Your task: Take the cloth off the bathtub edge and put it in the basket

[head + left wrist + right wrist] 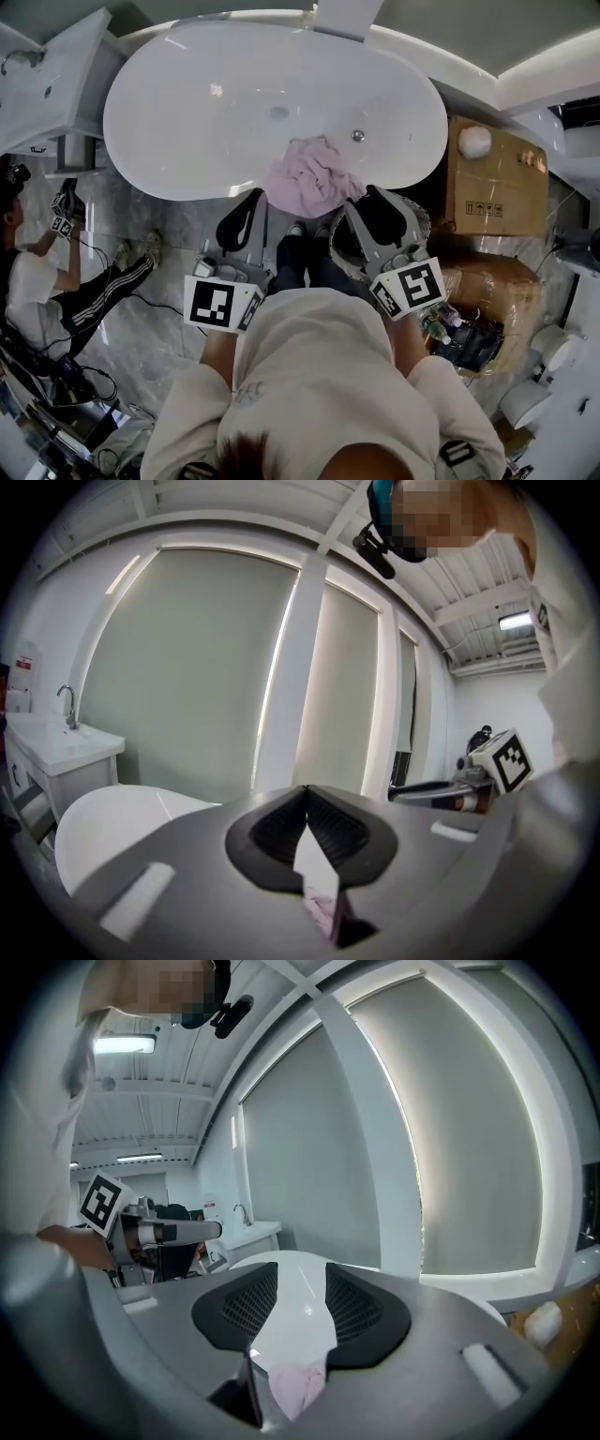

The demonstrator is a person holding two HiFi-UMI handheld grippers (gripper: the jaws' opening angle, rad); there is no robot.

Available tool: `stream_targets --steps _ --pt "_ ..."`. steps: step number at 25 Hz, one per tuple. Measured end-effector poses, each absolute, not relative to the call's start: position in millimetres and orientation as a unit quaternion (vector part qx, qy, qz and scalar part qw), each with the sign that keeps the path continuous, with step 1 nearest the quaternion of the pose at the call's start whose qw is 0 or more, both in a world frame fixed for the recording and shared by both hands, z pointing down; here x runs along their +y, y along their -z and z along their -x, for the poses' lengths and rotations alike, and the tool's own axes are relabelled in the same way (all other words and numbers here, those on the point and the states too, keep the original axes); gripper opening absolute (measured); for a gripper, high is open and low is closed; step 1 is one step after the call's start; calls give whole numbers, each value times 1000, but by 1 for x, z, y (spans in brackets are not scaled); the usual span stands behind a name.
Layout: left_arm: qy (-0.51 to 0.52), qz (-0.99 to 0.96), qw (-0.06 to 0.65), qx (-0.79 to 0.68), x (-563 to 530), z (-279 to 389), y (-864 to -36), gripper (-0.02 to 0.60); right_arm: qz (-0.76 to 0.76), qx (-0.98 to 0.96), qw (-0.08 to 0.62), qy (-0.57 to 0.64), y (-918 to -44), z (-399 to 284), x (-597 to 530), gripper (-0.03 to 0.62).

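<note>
Person's pale top (319,375) fills the lower centre; just beyond, both grippers aim at the pink cloth (309,178) draped over the bathtub (187,112) near rim, mid-frame. Left gripper (251,208) is closed and empty; right gripper (373,204) is narrowly parted, likely readying a pinch

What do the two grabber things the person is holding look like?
The left gripper and the right gripper are both grey. Each has two curved jaws lined with black ribbed pads. Each also carries a white cube printed with black square markers. The person's sleeves are cream-coloured, part of a loose top.
</note>
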State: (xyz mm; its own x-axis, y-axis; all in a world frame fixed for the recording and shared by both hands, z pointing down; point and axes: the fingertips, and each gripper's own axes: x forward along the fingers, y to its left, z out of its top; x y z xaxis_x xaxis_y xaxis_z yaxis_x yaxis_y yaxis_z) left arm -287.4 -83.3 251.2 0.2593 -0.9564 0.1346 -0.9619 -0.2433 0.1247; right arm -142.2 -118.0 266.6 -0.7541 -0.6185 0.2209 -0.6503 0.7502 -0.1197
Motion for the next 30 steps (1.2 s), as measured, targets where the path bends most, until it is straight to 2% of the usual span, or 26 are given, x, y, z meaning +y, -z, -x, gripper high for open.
stream_targets --steps 4,8,17,21,26,30 --pt "-22 -792 104 -602 -92 282 -270 48 -329 -932 108 -103 -293 151 -128 165" --pt "-25 -794 120 -595 -101 280 -297 48 -313 -931 144 -122 -332 160 -137 236" --pt "-4 -774 168 -610 -122 274 -350 48 -340 -912 170 -153 -427 160 -163 238" --pt "-13 -769 165 -617 -126 274 -381 48 -337 -911 178 -157 -463 167 -170 239" --pt "4 -753 192 -629 -135 273 -405 48 -335 -904 204 -171 -512 170 -180 297" --pt "-1 -751 172 -637 -138 277 -428 48 -332 -897 232 -176 -553 172 -190 376"
